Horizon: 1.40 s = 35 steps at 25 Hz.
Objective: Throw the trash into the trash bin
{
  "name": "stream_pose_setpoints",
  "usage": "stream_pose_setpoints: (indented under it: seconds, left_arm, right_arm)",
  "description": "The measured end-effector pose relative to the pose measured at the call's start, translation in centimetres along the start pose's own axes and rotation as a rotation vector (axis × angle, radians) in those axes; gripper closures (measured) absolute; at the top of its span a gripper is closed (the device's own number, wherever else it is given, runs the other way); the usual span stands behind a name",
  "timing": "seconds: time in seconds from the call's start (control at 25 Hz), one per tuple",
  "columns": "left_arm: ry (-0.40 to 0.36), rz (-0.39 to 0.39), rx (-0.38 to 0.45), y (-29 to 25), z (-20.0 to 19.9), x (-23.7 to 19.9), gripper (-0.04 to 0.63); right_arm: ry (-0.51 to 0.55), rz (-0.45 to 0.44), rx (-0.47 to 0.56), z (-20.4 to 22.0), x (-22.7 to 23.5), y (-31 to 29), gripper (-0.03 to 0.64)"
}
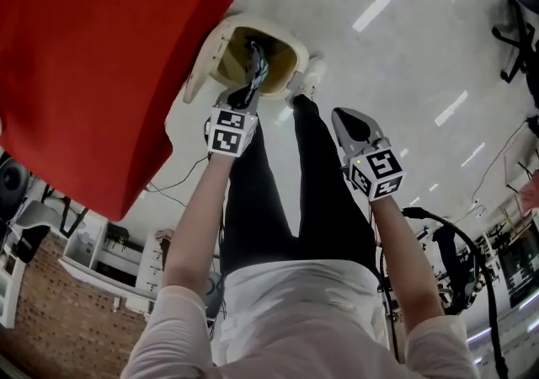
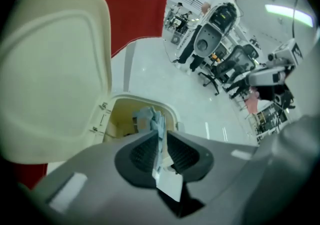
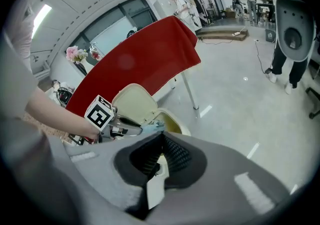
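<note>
The left gripper (image 2: 161, 138), its jaws slightly parted around the crumpled bluish trash (image 2: 148, 118) above the open trash bin (image 2: 140, 99), may leave the tissue snagged on its ribbed pads or drop it past the rim, while the right gripper (image 3: 161, 138) hangs closed and empty.

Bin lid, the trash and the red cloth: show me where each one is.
bin lid (image 2: 55, 74), left gripper view, inner face.
trash (image 2: 146, 116), left gripper view, crumpled top.
red cloth (image 1: 84, 49), head view, middle.

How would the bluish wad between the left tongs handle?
The wad looks crumpled and thin, so probably floppy and very light. Hanging limp over the open bin, it likely won't roll, though it may snag on the ribbed pads.
</note>
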<state>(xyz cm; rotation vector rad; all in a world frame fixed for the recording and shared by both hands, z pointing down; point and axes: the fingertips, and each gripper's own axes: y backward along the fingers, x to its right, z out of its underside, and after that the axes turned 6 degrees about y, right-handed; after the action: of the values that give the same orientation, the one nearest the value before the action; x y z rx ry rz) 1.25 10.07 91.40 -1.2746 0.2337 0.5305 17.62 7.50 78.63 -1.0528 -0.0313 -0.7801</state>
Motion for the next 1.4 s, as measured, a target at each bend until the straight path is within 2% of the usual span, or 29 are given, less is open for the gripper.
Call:
stream_pose_setpoints:
  seconds: [0.08,0.4,0.52,1.08,1.28,1.4]
  left_arm:
    - [0.015,0.005,-0.001,-0.1,0.4,-0.1,0.507]
    - [0.015,0.014,-0.003,1.7,0.3,0.8,0.505]
    - [-0.002,0.007,0.023,3.1,-0.6,1.1,0.506]
    - [-0.031,0.005,0.078,12.0,-4.6,5.5,0.536]
    - [-0.051,-0.005,0.083,15.5,-5.6,6.7,0.583]
    - [-0.071,-0.004,0.093,18.4,-6.5,8.2,0.588]
  right_arm:
    - [-0.005,0.003,0.001,0.2,0.0,-0.1,0.615]
    - [0.008,0.007,0.019,-0.8,-0.6,0.4,0.615]
    - [0.021,0.016,0.035,-2.0,-0.7,1.2,0.615]
    - [0.068,0.035,0.074,-6.7,-2.8,6.0,0.615]
    - [0.098,0.028,0.086,-8.6,-4.5,7.7,0.615]
    - [0.115,0.026,0.097,-10.0,-5.5,9.3,0.615]
